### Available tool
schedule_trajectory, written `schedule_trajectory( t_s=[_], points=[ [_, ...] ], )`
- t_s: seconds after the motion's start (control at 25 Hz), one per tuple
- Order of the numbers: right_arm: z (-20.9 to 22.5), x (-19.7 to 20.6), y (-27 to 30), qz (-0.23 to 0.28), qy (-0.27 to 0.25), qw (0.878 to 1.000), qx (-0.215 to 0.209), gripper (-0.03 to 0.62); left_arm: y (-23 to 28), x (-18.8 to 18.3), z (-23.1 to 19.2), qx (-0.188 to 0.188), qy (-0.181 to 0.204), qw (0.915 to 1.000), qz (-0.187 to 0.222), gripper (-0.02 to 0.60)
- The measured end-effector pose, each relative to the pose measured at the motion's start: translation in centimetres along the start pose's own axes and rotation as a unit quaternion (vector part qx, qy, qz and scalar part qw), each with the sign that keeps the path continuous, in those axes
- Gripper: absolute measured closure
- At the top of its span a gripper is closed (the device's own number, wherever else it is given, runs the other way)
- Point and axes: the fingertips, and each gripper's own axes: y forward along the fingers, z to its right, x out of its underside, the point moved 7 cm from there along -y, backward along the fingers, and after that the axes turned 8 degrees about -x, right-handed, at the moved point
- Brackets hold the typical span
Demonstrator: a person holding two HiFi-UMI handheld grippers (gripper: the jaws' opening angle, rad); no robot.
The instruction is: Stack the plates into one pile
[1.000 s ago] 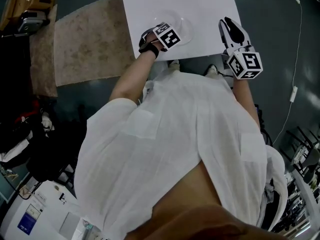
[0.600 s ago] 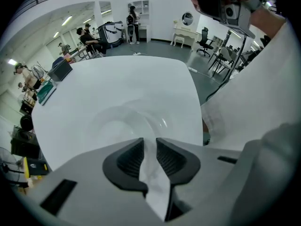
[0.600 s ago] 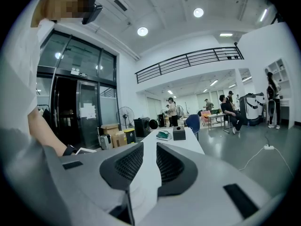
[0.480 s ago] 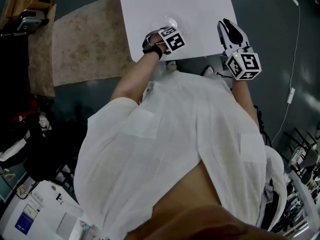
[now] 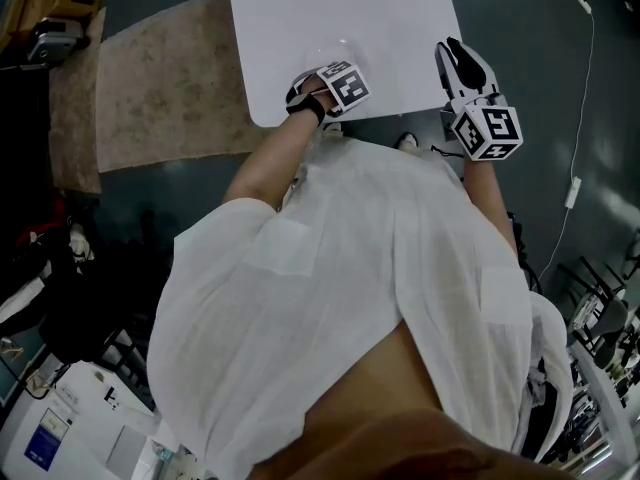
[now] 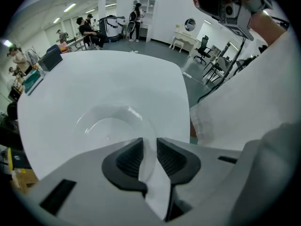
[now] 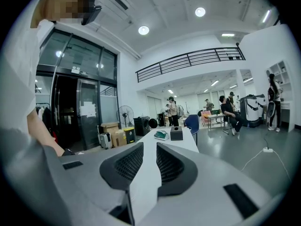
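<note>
A clear plate (image 5: 336, 48) rests on the white table (image 5: 340, 3) close to its near edge; in the left gripper view the plate (image 6: 110, 126) lies flat just ahead of the jaws. My left gripper (image 6: 150, 149) points steeply down at the plate's near rim. Its jaws are opening, with the thin rim in the gap and the pads off it. In the head view its marker cube (image 5: 343, 85) hides the fingertips. My right gripper (image 5: 453, 48) hovers at the table's right edge, pointing nearly level along it. The right gripper (image 7: 150, 159) holds nothing, and its jaws stand slightly apart.
A beige rug (image 5: 170, 78) covers the floor left of the table, and a white cable (image 5: 585, 68) runs along the floor on the right. My white-shirted body (image 5: 350, 288) stands against the near edge. Farther down the table sit a black box (image 7: 177, 133) and a small green item (image 7: 161, 135).
The left gripper has slid a little to the right along the table's near edge, staying at the plate's rim. The right gripper has barely moved.
</note>
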Motion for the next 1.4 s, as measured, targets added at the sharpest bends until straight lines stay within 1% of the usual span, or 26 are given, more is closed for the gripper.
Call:
schedule_trajectory(
  t_s=[0.24,0.44,0.6,0.68,0.72,0.8,0.84,0.92,1.0,1.12,1.2,1.24,1.28,1.32,1.4],
  points=[
    [1.2,-0.5,-0.2,-0.002,-0.007,1.000,-0.011,0.490,0.1,-0.2,0.1,0.008,-0.028,0.9996,0.005,0.489],
    [1.6,-0.9,0.1,-0.003,-0.011,1.000,-0.020,0.490,0.0,0.0,0.0,0.007,-0.041,0.9991,0.008,0.494],
    [1.9,-1.2,0.3,-0.002,-0.015,0.999,-0.029,0.490,-0.7,-0.3,-0.3,0.004,-0.057,0.9981,0.021,0.495],
    [2.1,-1.5,0.3,-0.001,-0.017,0.999,-0.033,0.490,-1.5,-0.5,-0.7,-0.001,-0.070,0.9969,0.036,0.495],
    [2.2,-1.6,0.3,0.000,-0.018,0.999,-0.033,0.490,-2.2,-0.6,-1.0,-0.006,-0.076,0.9958,0.051,0.497],
    [2.4,-1.7,0.0,0.001,-0.017,0.999,-0.032,0.490,-3.9,-0.9,-1.8,-0.017,-0.091,0.9911,0.096,0.503],
    [2.7,-1.7,-0.1,0.003,-0.016,0.999,-0.030,0.490,-4.7,-0.8,-2.2,-0.015,-0.107,0.9875,0.115,0.506],
    [3.5,-1.9,-0.5,0.007,-0.011,1.000,-0.025,0.490,-6.5,-0.3,-2.9,-0.010,-0.148,0.9777,0.148,0.519],
    [4.3,-2.3,-0.9,0.011,-0.010,1.000,-0.019,0.490,-8.7,0.5,-4.0,-0.022,-0.182,0.9652,0.186,0.526],
    [5.4,-2.8,-1.6,0.019,-0.008,1.000,-0.003,0.490,-11.2,2.8,-5.7,-0.054,-0.212,0.9453,0.242,0.539],
    [6.2,-3.2,-2.2,0.030,-0.004,0.999,0.011,0.490,-13.0,4.6,-6.7,-0.084,-0.227,0.9292,0.280,0.545],
    [6.6,-3.5,-2.4,0.035,-0.005,0.999,0.017,0.490,-14.1,5.4,-7.3,-0.103,-0.234,0.9186,0.301,0.545],
    [6.8,-3.8,-2.6,0.040,-0.007,0.999,0.020,0.490,-15.4,6.3,-7.8,-0.125,-0.243,0.9056,0.324,0.545],
    [7.0,-4.2,-2.8,0.043,-0.011,0.999,0.022,0.490,-16.7,7.2,-8.3,-0.150,-0.255,0.8901,0.347,0.545],
    [7.4,-5.0,-3.1,0.051,-0.021,0.998,0.023,0.490,-19.2,8.6,-9.1,-0.200,-0.278,0.8546,0.390,0.545]
  ],
)
